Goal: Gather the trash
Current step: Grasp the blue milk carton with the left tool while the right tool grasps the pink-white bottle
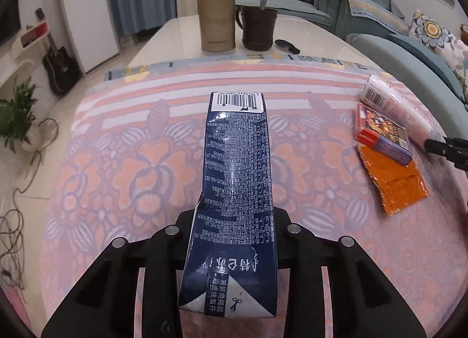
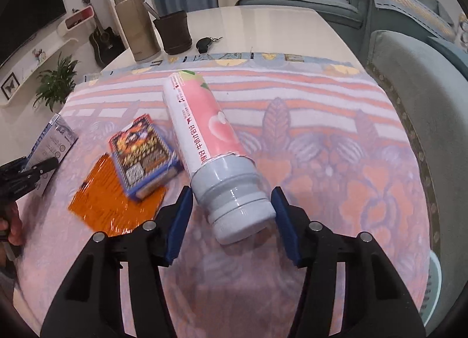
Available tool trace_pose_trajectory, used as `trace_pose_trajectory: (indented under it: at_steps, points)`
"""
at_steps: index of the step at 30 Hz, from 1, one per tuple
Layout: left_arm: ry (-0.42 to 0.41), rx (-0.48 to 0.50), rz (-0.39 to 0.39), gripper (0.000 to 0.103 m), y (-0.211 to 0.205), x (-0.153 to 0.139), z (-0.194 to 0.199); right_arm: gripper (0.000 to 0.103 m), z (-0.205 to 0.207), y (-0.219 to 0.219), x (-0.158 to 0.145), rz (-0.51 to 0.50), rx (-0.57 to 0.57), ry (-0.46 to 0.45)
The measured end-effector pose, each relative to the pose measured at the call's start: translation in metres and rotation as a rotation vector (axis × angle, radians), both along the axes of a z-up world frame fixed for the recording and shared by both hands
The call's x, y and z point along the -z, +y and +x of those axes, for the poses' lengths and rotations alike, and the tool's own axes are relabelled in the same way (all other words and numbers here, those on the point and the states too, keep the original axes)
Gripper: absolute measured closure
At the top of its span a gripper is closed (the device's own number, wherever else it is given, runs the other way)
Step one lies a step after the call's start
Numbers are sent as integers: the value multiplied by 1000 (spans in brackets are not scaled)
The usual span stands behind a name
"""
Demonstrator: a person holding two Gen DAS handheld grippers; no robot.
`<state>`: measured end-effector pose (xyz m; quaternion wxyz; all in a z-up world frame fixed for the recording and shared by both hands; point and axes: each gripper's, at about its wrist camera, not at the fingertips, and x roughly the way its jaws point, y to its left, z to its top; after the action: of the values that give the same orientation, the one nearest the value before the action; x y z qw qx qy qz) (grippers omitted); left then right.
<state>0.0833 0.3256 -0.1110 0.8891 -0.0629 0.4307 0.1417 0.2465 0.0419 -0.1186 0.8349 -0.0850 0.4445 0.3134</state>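
Observation:
My left gripper [image 1: 234, 218] is shut on a dark blue milk carton [image 1: 238, 174] and holds it lengthwise above the flowered cloth; the carton also shows at the left edge of the right wrist view [image 2: 55, 139]. My right gripper [image 2: 232, 200] is open, its blue pads on either side of the grey cap end of a pink and white bottle [image 2: 204, 133] lying on the cloth. That bottle also shows in the left wrist view [image 1: 392, 104]. A small colourful box [image 2: 143, 153] lies on an orange foil wrapper [image 2: 114, 203] left of the bottle.
A tan thermos [image 1: 216, 10], a dark mug with a spoon [image 1: 259, 26] and a car key [image 1: 288, 45] stand on the bare white table [image 1: 175, 33] beyond the cloth. A teal sofa [image 2: 409, 104] runs along the right side. Floor, cables and a plant [image 1: 16, 115] are at left.

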Motion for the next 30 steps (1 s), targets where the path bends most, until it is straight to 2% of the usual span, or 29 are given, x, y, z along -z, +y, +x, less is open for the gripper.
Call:
trace_pose_trajectory:
  at_steps: [6,12,15,18,19,22,24,26,28,30]
  points:
    - [-79,36,-31,73,-34,-25,-22,57,-37,-41,-11,8,72,-3]
    - [-138,120,-105,73,-87,-44,-41,57,-86,-94,-16,-18,165,1]
    - [-151,160,-139,73,-119,-46,-47,57,-111,-120,-15,-20,223,24]
    - [-167,168,-133,73,-147,-49,-50,57,-131,-139,-10,21,253,79]
    - [-173,182,-159,73,-156,-49,-50,57,-137,-142,-9,30,259,86]
    - [-172,216,-179,73,-180,-49,-50,57,-156,-149,-10,51,248,111]
    - [-165,238,-177,73,-190,-49,-49,57,-165,-147,-11,66,192,146]
    - [-164,250,-177,73,-196,-50,-48,56,-168,-140,-15,55,157,141]
    - [-166,256,-179,73,-201,-51,-49,46,-165,-134,-22,56,151,117]
    - [-165,259,-177,73,-203,-50,-48,43,-160,-130,-25,76,161,118]
